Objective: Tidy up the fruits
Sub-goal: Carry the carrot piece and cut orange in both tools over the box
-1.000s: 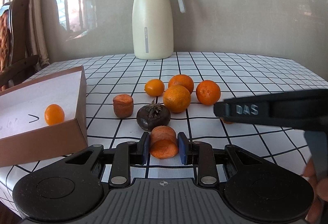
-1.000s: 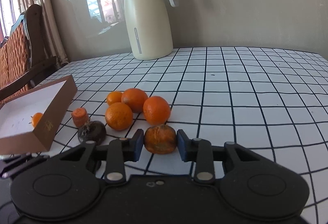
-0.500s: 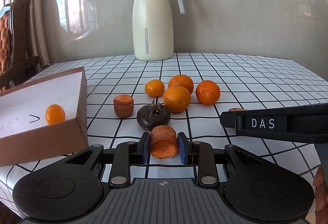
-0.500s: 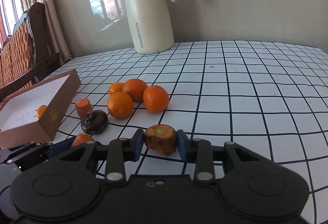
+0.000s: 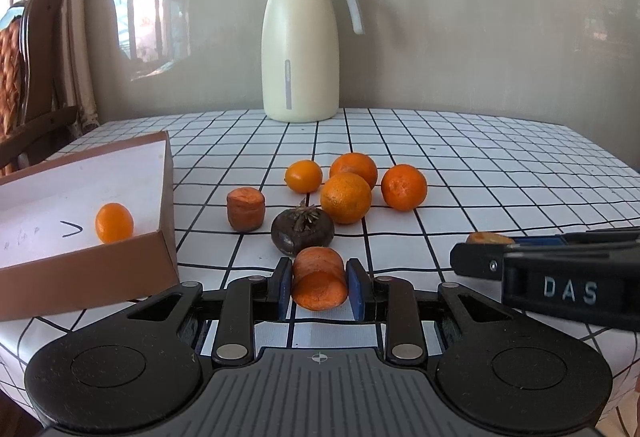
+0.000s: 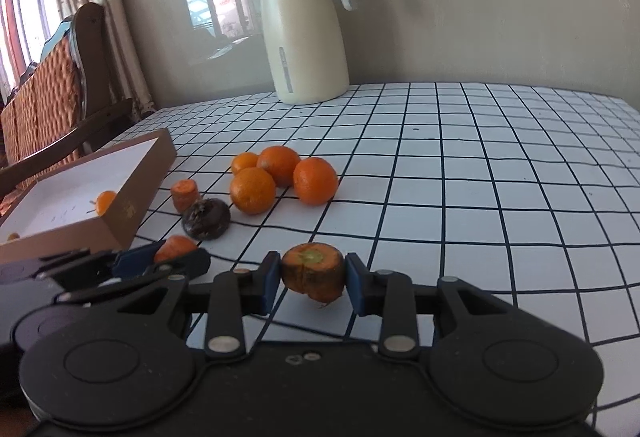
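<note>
Left gripper (image 5: 319,283) clamped on a carrot chunk (image 5: 319,277), cut face toward the camera, just above the checked tablecloth (image 5: 500,173) at the near edge. Right gripper (image 6: 312,279) clamped on a carrot top piece (image 6: 313,271) with green stem scar, to the right of the left one. Farther on: four oranges (image 5: 346,197) grouped together, a dark round fruit (image 5: 302,235) and another carrot stub (image 5: 245,209) near them. At the left, a cardboard box (image 5: 96,273) holding one small orange (image 5: 114,222). Cream thermos jug (image 5: 300,45) at the far wall.
</note>
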A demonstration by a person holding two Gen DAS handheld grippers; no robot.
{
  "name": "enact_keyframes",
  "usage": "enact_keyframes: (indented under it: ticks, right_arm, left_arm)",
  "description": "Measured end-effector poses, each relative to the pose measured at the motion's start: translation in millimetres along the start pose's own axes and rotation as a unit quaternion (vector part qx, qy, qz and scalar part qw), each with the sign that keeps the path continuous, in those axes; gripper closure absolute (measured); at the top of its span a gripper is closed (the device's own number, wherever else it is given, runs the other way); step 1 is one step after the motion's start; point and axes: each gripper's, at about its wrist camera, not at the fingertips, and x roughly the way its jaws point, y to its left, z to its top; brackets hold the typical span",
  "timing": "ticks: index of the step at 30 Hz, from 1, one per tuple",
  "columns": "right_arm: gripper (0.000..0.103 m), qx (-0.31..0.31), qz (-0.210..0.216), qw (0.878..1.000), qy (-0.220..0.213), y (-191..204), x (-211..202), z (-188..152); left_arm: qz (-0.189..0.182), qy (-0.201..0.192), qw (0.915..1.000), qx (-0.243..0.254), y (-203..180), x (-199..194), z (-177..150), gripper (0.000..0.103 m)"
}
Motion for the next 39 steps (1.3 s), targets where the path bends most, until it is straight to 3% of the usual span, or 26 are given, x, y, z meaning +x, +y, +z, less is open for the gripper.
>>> enact_keyframes:
  ticks: [12, 24, 39]
  right_arm:
    - [0.077, -0.018, 0.022, 1.0, -0.011, 14.0, -17.5, -4.5]
    - [0.077, -0.031, 0.071, 0.996, -0.033, 42.6, -16.1, 2.7]
    - [0.077, -0.058, 0.145, 0.986, -0.054, 107.2, 1.3, 16.7]
  left_arm:
    - [0.006, -0.008, 1.0, -0.001, 16.3, -21.6, -2.4, 0.074]
    - [0.026, -0.025, 0.9991, -0.021, 50.8, -44.1, -2.7, 0.074]
    - [0.097, -0.056, 0.9904, -0.082, 120.0, -68.0, -3.7, 0.074]
